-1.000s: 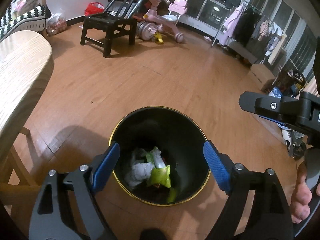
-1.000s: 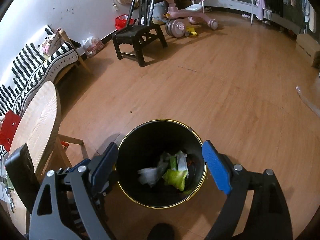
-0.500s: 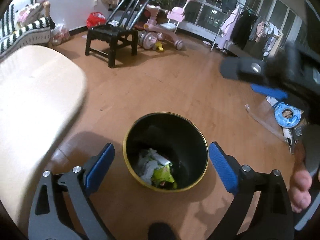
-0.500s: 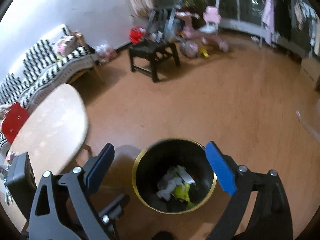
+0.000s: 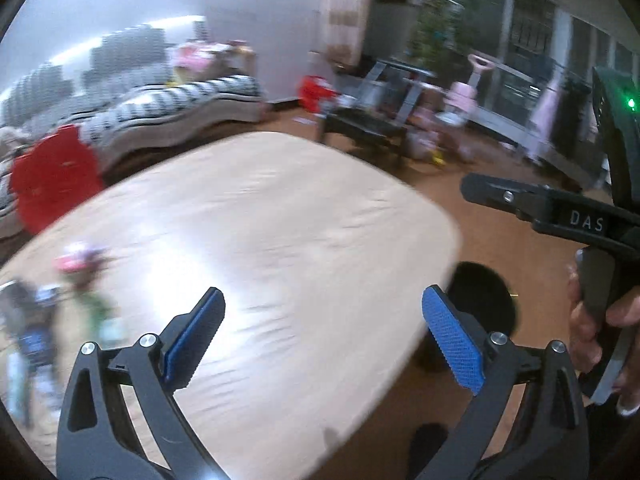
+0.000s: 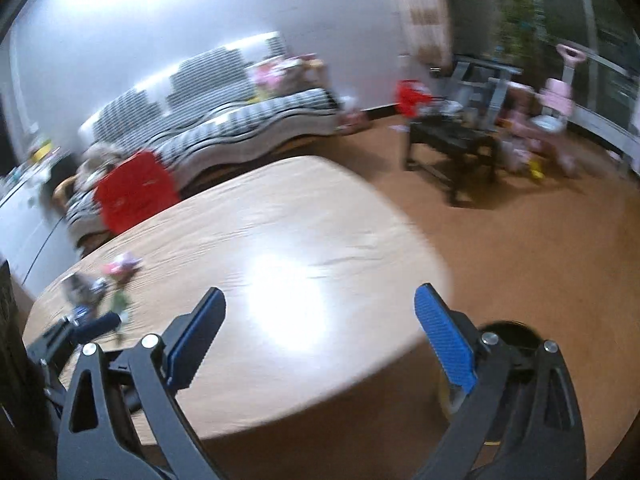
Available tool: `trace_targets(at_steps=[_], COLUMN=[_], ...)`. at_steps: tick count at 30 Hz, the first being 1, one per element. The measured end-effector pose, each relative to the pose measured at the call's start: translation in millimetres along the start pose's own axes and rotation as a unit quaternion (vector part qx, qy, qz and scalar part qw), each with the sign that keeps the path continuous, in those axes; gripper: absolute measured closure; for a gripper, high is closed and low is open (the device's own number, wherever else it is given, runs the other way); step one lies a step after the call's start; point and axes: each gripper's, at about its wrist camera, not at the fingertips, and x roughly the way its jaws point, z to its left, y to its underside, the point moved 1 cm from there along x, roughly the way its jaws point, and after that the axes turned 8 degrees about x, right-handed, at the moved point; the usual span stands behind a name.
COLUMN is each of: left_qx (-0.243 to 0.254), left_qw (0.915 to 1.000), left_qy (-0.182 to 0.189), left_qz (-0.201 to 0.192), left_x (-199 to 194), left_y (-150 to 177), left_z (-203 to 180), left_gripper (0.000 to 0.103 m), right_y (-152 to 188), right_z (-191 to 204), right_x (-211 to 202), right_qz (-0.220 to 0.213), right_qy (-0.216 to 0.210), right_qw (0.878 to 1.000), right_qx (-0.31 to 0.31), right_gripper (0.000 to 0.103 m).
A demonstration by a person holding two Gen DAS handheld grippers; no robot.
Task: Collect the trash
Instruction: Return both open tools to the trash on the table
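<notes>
Both tongs stand with their blue-padded jaws wide apart and hold nothing: the left tongs [image 5: 322, 326] and the right tongs [image 6: 318, 322] hover over the near end of the pale wooden oval bench [image 6: 280, 264]. Blurred small bits of trash [image 6: 108, 288] lie on its far left part. The black round bin [image 5: 482, 300] stands on the brown wooden floor [image 6: 540, 240] beside the bench's right edge
</notes>
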Motion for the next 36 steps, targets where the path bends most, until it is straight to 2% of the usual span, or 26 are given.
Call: trace_targets(at_steps=[4,7,11,15,21,24,31,36], left_qx=[-0.040,-0.065,-0.089,-0.107,-0.138,-0.146,-0.135,-0.133], left_qw=[0.9976,0.9929,0.9860,0.9768,0.9676,0.9663,0.9655,0.9670], left_qy=[-0.055,-0.099,-0.140,-0.184,-0.204,-0.199,-0.197,-0.177], left_qz=[0.006,0.008,0.015,0.026,0.057,0.071,0.104,0.126], left_x=[-37.4,-67.0,-94.4,-115.0,-112.9,-102.8,-67.5,-46.2], left_y=[25.9,51.8,77.5,107.3,146.7,159.8,176.8,177.8], left_z=[72.6,121.6,171.7,218.2,275.5,291.3,310.8,315.9], left_gripper=[0.007,0.007,0.007,0.007,0.007,0.007,0.007,0.007], right_y=[9.3,19.7,37.9,59.2,80.5,89.0,109.6,119.6], right_z=[87.0,149.3,218.0,262.1,294.4,306.1,324.5,326.4], right_x=[20.9,35.0,54.8,74.3,100.7,118.4,157.9,179.3], right_qz=[0.019,0.032,0.049,0.069,0.091,0.104,0.129,0.147], right_qy=[-0.047,-0.080,-0.108,-0.124,-0.126,-0.122,-0.098,-0.084], right_qw=[0.998,0.994,0.987,0.981,0.975,0.972,0.967,0.963], right_qx=[-0.044,-0.070,-0.106,-0.129,-0.159,-0.170,-0.197,-0.209], right_gripper=[0.011,0.011,0.011,0.011,0.011,0.011,0.011,0.011])
